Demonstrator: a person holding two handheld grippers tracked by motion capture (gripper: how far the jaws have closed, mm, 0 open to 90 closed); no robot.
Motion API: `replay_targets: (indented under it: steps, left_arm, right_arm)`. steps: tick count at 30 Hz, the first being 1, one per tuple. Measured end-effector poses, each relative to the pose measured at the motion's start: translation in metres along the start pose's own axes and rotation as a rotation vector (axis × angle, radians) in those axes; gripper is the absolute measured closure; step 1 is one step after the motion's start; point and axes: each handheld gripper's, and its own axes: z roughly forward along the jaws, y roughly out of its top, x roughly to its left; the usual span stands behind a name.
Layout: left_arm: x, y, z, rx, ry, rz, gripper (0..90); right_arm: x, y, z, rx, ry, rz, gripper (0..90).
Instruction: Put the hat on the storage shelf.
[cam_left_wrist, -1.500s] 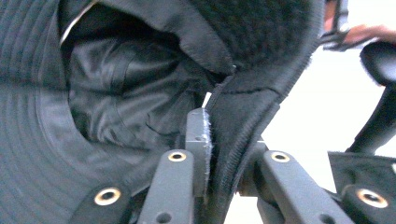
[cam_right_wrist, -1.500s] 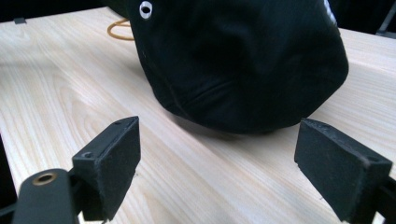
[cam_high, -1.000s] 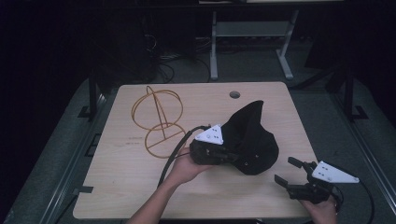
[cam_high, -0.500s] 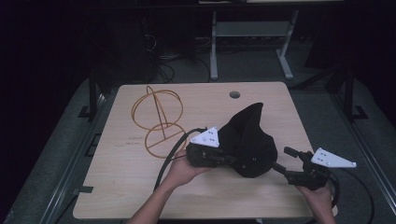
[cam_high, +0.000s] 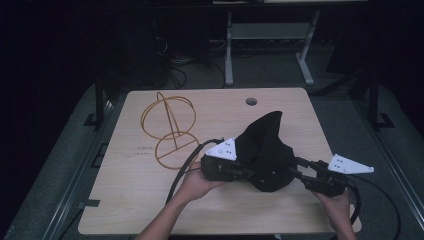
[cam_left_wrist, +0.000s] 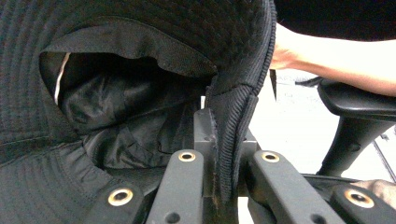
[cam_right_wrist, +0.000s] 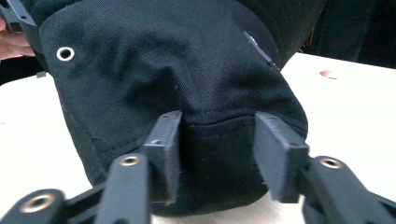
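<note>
A black fabric hat (cam_high: 267, 150) lies on the wooden table (cam_high: 130, 200), its crown pointing away from me. My left gripper (cam_high: 252, 175) comes in from the left, shut on the hat's stitched brim (cam_left_wrist: 233, 116), which stands pinched between the jaws of the left gripper (cam_left_wrist: 224, 144). My right gripper (cam_high: 296, 167) is at the hat's right side. In the right gripper view the right gripper (cam_right_wrist: 217, 135) faces the hat (cam_right_wrist: 163, 60); its jaws have just been closing and stand apart against the cloth, which spreads wider than both pads.
A gold wire stand (cam_high: 167, 125) with rings sits at the table's far left. A round cable hole (cam_high: 251, 101) is near the far edge. Black cables trail from both grippers. A white metal frame (cam_high: 270, 35) stands on the floor beyond.
My right gripper has moved left up to the hat and its jaws have narrowed. The left gripper and the hat have stayed put.
</note>
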Motion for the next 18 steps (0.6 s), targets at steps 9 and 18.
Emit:
replay_targets:
  steps: [9, 18]
  left_arm:
    - [-0.0008, 0.0008, 0.0013, 0.010, 0.001, 0.008, 85.0]
    - [-0.0043, 0.0008, -0.0023, 0.035, 0.028, 0.016, 81.3]
  right_arm:
    - [0.0013, -0.0033, 0.0076, -0.011, 0.034, -0.015, 82.1]
    - [0.0059, -0.0016, 0.0034, -0.016, 0.036, -0.032, 87.1]
